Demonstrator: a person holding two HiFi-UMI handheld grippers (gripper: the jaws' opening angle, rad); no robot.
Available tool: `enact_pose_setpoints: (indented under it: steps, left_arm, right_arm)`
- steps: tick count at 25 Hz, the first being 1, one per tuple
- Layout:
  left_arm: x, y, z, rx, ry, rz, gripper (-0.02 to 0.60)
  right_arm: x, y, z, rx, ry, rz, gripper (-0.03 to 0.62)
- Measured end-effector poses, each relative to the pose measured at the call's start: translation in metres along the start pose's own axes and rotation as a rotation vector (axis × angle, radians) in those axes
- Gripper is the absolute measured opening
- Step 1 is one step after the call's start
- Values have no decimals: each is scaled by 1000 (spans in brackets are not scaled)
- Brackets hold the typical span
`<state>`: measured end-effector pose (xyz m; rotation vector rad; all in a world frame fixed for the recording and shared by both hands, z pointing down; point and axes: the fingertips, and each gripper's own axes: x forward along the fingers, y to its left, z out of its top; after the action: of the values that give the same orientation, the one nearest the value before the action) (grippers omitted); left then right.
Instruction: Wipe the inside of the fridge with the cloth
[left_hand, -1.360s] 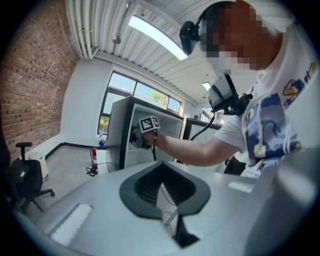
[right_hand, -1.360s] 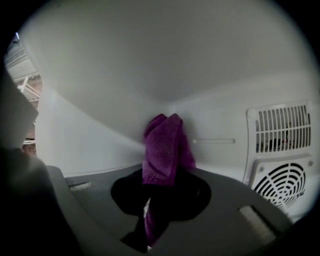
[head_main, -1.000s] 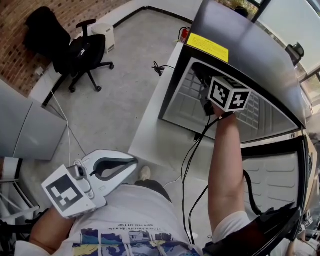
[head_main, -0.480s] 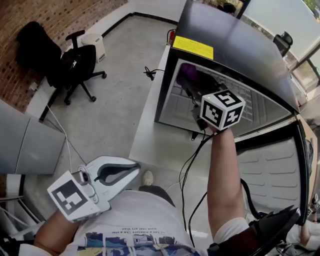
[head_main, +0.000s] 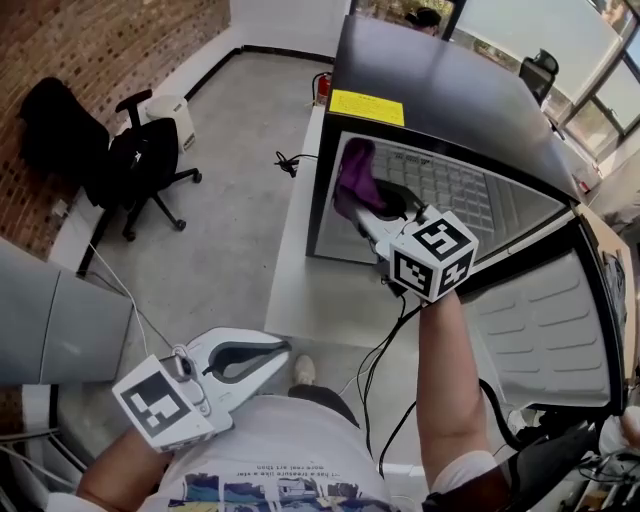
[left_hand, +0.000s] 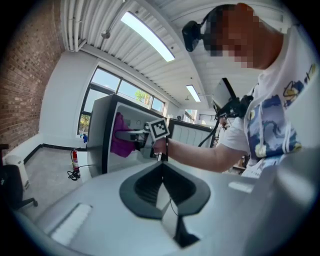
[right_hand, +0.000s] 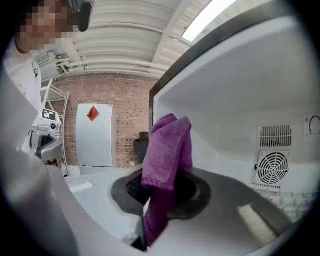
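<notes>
The black fridge (head_main: 440, 90) stands open, its door (head_main: 545, 330) swung to the right. My right gripper (head_main: 368, 207) is at the left side of the opening, shut on a purple cloth (head_main: 352, 175) that hangs folded over its jaws. In the right gripper view the cloth (right_hand: 167, 147) drapes over the gripper (right_hand: 159, 195), beside the white inner wall (right_hand: 235, 95) and a fan vent (right_hand: 272, 167). My left gripper (head_main: 278, 347) is held low by the person's body, shut and empty. The left gripper view shows its jaws (left_hand: 161, 176) closed, with the fridge (left_hand: 100, 130) far ahead.
The fridge stands on a white platform (head_main: 295, 270). A black office chair (head_main: 140, 160) and a small white unit (head_main: 165, 108) stand by the brick wall at left. A cable (head_main: 285, 160) and a fire extinguisher (head_main: 322, 88) lie near the fridge. A grey cabinet (head_main: 50, 320) is at left.
My right gripper has drawn back from deep in the fridge toward the left of the opening, bringing the purple cloth into sight. The left gripper has hardly moved.
</notes>
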<state>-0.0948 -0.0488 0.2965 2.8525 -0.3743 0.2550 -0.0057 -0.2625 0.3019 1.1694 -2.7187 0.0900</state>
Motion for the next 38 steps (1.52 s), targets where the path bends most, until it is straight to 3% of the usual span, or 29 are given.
enact_pose_setpoints:
  steps: [5,12,22,30,38]
  left_arm:
    - [-5,-3,-2,-2,12,-28,3]
    - [-5,-5,-7,10,23,-91,3]
    - [13,-14,-2,14,28,-189,3]
    - [26,-6,5,15,18,-160,5]
    - [45,11,12,1,12,-107,3]
  right_arm:
    - [-11,9,-3,19,-3,-23,54]
    - [-56,-3,-10,51,-1,-151,54]
    - [-139,-86,-21,78,25,-485,55]
    - [-170,-168,-26,82,41,-722,55]
    - [-166,-228,-26,2,113,-845,55]
